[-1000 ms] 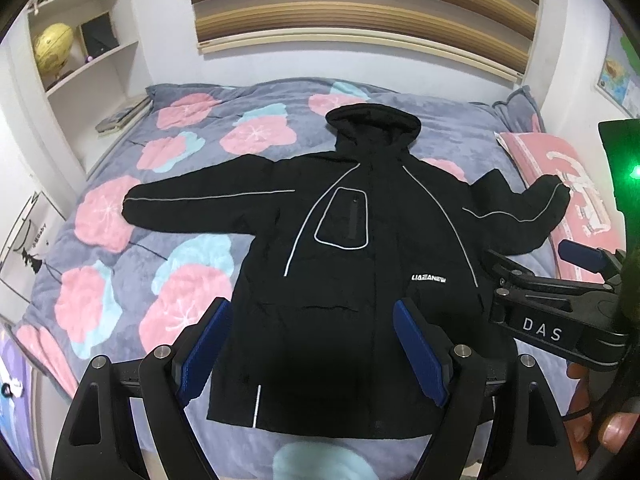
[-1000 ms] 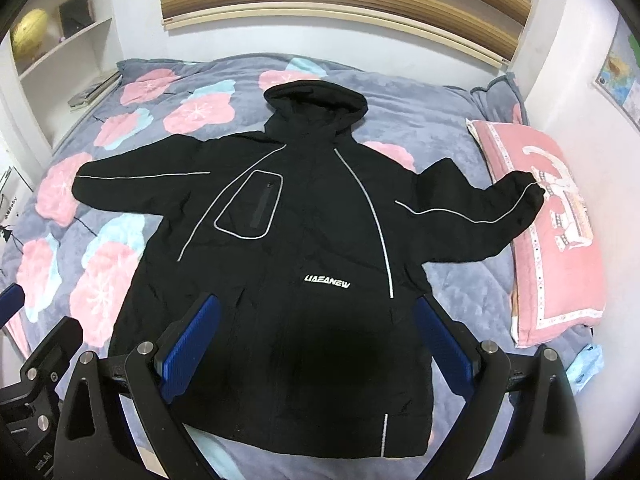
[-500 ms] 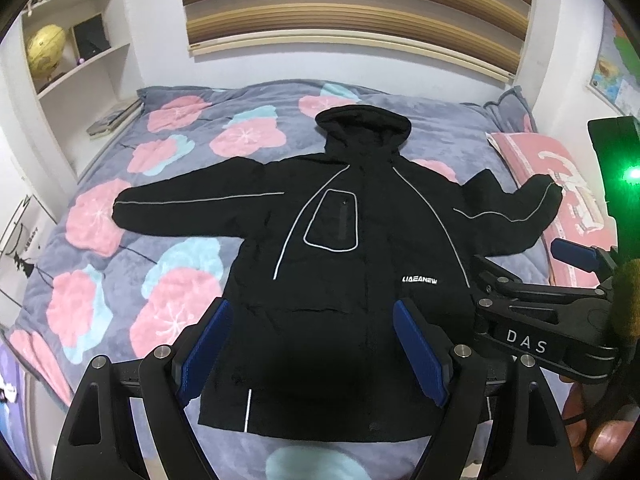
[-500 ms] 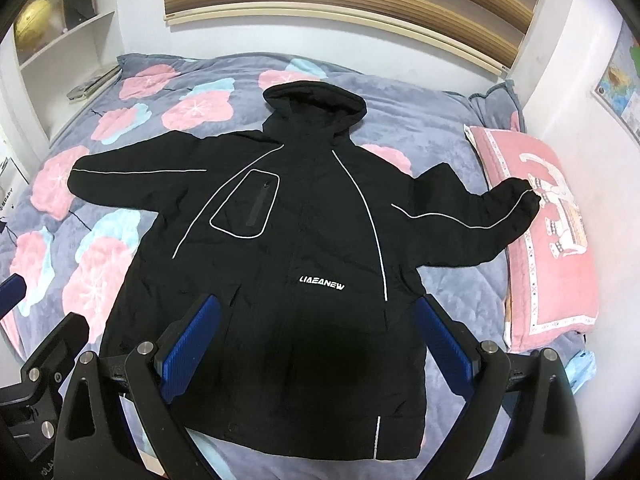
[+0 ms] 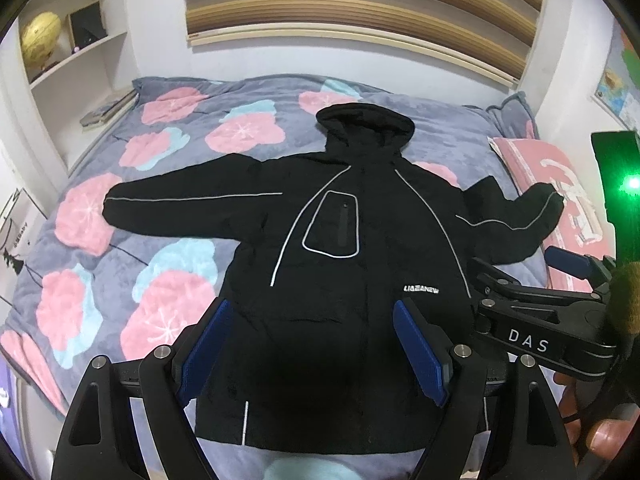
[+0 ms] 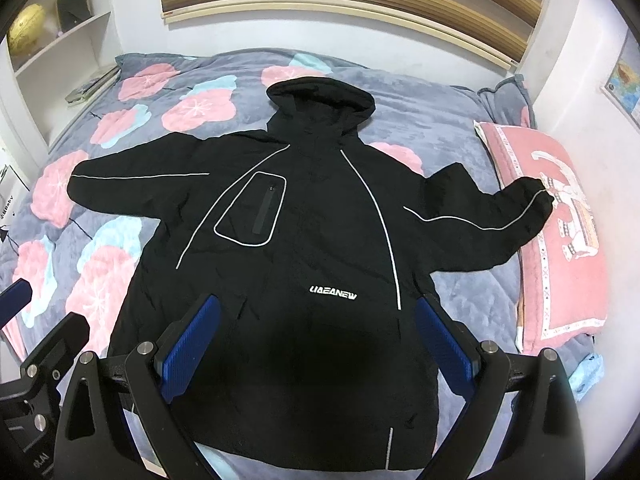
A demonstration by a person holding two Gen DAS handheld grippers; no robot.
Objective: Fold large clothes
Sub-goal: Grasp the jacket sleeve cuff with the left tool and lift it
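Note:
A black hooded jacket (image 5: 352, 264) with white piping lies flat, front up, on the bed, both sleeves spread out and the hood at the far end. It also shows in the right wrist view (image 6: 320, 248). My left gripper (image 5: 312, 344) is open and empty, held above the jacket's lower hem. My right gripper (image 6: 316, 340) is open and empty, also above the lower part of the jacket. The right gripper's body shows in the left wrist view (image 5: 536, 312), to the right of the left one.
The bed has a grey blanket with pink and blue flowers (image 5: 168, 216). A pink pillow (image 6: 560, 232) lies at the right edge under the right sleeve's cuff. White shelves (image 5: 72, 60) with a globe stand at the far left. A wall with blinds is behind the bed.
Both grippers have drawn back and risen a little, so the jacket sits slightly further off and more of its hem shows. The jacket has not moved.

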